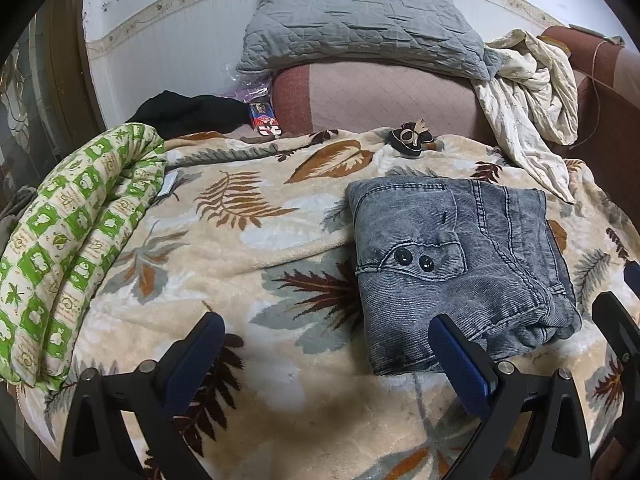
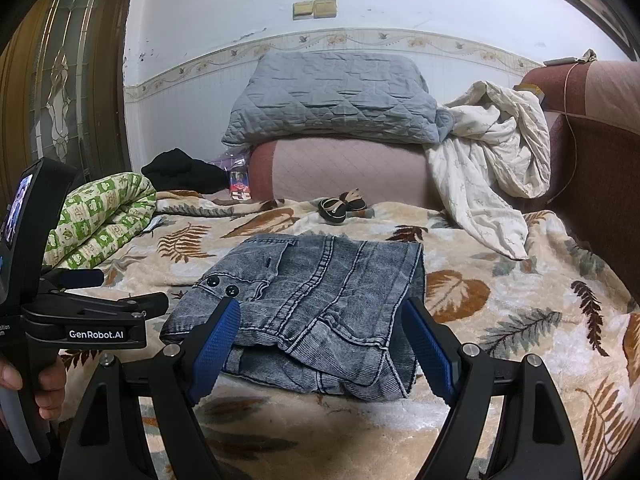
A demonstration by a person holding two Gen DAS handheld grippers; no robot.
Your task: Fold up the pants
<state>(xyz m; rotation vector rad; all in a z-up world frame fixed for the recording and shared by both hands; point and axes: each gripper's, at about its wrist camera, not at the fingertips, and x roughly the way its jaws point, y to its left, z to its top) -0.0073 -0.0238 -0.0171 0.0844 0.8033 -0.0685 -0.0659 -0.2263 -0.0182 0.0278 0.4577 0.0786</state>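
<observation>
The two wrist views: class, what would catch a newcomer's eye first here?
The folded grey-blue pants lie in a compact bundle at the middle of the leaf-patterned blanket. The right gripper stands open just in front of them. A green-checked rolled quilt lies along the blanket's left edge.

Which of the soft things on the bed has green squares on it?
The rolled quilt at the left edge. The jeans are grey-blue, the pillow grey, and the crumpled sheet cream.

left hand-held gripper (image 1: 326,344): jaws wide, empty | right hand-held gripper (image 2: 322,328): jaws wide, empty, pitched down
</observation>
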